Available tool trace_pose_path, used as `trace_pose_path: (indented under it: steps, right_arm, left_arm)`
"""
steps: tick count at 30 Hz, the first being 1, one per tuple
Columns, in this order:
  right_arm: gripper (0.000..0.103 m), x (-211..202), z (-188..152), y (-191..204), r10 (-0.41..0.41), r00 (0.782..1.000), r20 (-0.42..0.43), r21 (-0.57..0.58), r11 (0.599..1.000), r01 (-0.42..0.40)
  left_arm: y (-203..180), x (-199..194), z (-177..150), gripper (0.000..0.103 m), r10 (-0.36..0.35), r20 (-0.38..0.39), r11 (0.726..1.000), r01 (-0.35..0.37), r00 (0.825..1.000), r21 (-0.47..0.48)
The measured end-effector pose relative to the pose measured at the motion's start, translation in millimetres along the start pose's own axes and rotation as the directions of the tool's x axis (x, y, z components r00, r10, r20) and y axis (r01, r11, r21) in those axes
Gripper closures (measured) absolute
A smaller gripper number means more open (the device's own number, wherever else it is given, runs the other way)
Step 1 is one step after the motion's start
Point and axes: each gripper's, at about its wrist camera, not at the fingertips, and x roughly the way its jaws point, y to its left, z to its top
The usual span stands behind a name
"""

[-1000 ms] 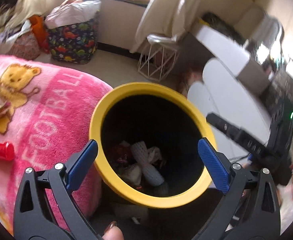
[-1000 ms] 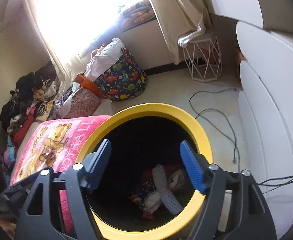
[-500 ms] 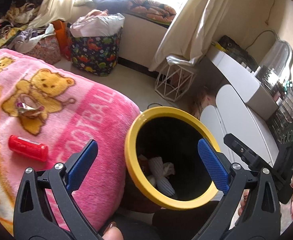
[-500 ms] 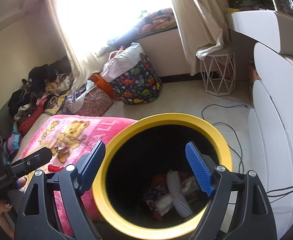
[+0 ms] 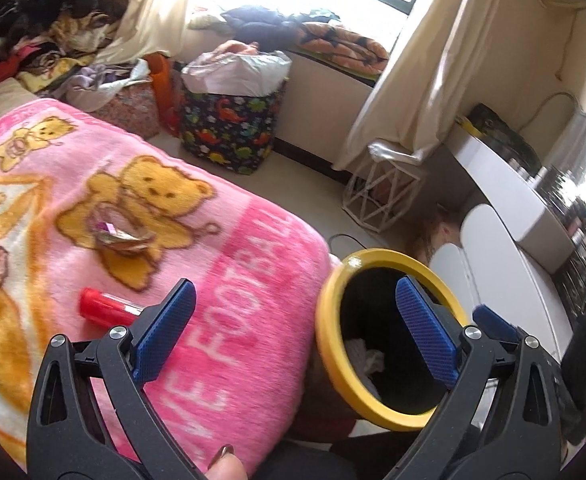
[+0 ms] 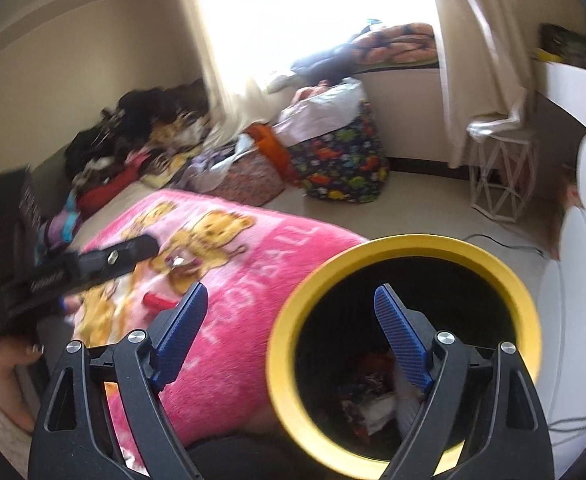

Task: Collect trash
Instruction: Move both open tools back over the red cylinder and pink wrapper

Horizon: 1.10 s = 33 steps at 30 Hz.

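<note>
Sunlit and cluttered, the bedroom has a bed under a pink blanket (image 5: 221, 280), with the yellow-rimmed bin (image 5: 329, 320) standing just beside its edge. Both your grippers are empty: the left gripper (image 5: 293, 328) has its fingers wide apart, and the right gripper (image 6: 293, 336) is opening its fingers with nothing between them.

Two pieces of trash lie on the blanket: a red tube (image 5: 107, 306) just ahead of your left fingers, and a crumpled shiny wrapper (image 5: 121, 236) farther up on the bear print.

The tube looks smooth and round, so it will likely roll on the soft fleece if a finger nudges it before you close. The wrapper is thin and flat; pinch too deep and you may grab blanket with it. Your grippers are near each other, so they could collide.
</note>
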Motion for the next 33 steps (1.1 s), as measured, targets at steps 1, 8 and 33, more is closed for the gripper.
trace_pose_path:
  steps: [1, 8, 33]
  right_arm:
    - [0.020, 4.9, -0.1, 8.3, 0.013, 1.000, -0.013, -0.027, 1.000, -0.014]
    - [0.020, 46.6, -3.1, 57.6, 0.079, 0.991, -0.109, -0.171, 0.981, -0.097]
    - [0.041, 219.3, -33.1, 161.3, 0.148, 0.891, -0.429, -0.404, 0.851, -0.336]
  left_arm:
    - [5.8, -1.1, 1.4, 0.011, 0.012, 0.003, 1.000, -0.012, 1.000, -0.009]
    - [70.0, -4.5, 18.3, 0.011, 0.114, 0.011, 0.983, -0.111, 0.993, -0.143]
    - [200.1, 75.3, 21.4, 0.053, 0.002, -0.238, 0.908, -0.101, 0.971, -0.406]
